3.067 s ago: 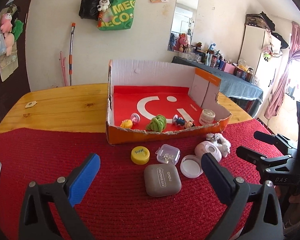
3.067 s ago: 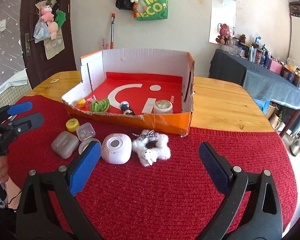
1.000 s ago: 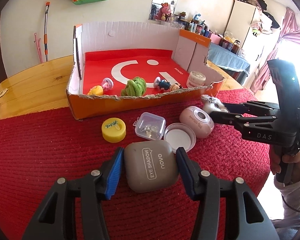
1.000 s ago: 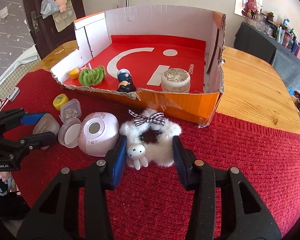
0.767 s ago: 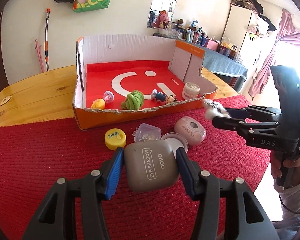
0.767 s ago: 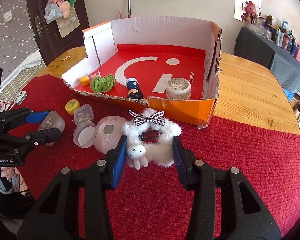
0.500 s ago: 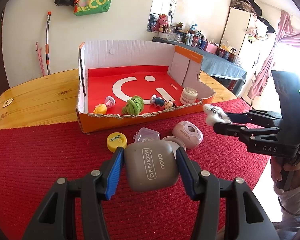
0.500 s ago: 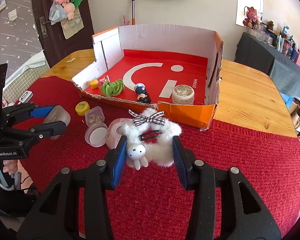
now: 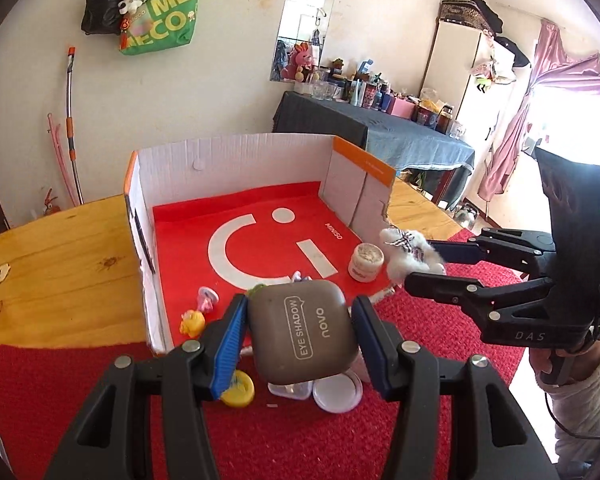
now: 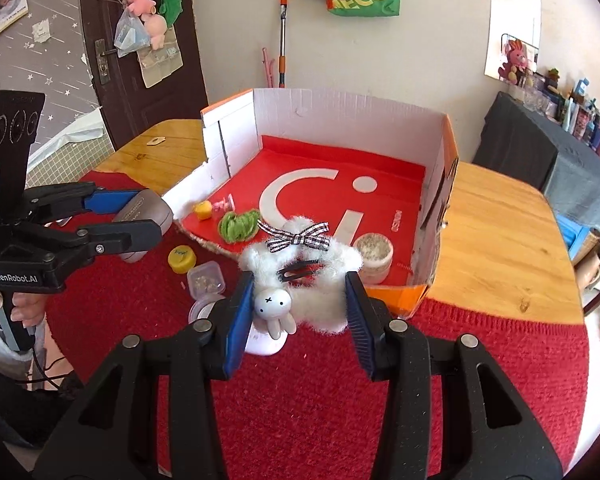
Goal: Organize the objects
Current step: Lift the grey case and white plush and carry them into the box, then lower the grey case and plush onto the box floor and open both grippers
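- The left gripper (image 9: 298, 338) holds a gray case (image 9: 302, 338).
- The right gripper (image 10: 298, 312) holds a fluffy toy (image 10: 300, 276).
- A red mat (image 10: 320, 400) covers the wooden table (image 10: 496, 240).
- A green bag (image 9: 160, 20) hangs on the wall.

Your left gripper (image 9: 298, 334) is clamped on the grey eyeshadow case (image 9: 302, 336), held clear above the red mat (image 9: 300, 440). Your right gripper (image 10: 298, 312) pinches the fluffy white hair accessory (image 10: 300, 276) over the mat's far edge. Both point downward. Your right hand (image 9: 556, 364) seems to grip its handle beside the mat.
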A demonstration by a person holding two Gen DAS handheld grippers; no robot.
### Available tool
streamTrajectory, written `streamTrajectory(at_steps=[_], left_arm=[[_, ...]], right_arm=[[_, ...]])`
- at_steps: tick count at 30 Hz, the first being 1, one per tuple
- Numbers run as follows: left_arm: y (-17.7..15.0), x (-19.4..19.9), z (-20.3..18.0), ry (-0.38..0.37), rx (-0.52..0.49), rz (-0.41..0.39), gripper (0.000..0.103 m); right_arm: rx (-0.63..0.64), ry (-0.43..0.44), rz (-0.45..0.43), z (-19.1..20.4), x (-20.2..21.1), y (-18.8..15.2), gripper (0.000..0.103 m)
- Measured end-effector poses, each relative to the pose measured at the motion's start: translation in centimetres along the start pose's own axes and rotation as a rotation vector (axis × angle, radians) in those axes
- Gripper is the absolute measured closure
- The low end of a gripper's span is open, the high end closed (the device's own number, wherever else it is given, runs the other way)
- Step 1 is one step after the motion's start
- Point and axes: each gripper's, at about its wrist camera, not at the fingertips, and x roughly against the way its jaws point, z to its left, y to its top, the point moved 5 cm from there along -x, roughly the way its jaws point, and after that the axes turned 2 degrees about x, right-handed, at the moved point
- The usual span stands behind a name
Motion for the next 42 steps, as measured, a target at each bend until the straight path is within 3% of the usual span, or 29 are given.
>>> streamTrajectory(at_steps=[8,19,42], left_arm=[[3.6,-7.3,2.0,0.041,-0.023,0.133,0.048],[3.6,-13.9,4.6,0.054,0.016,0.277,0.048],[2.5,-15.0,5.5,0.065,0.015,0.335,0.048]], right_arm=[[0.047,-0.051,0.106,-2.2,-5.5,3.8,0.061],[0.108,-0.112,0.272,-4.0,-11.7,4.4,0.061],[0.082,-0.072,0.438,-4.5,-14.1,2.6,0.061]])
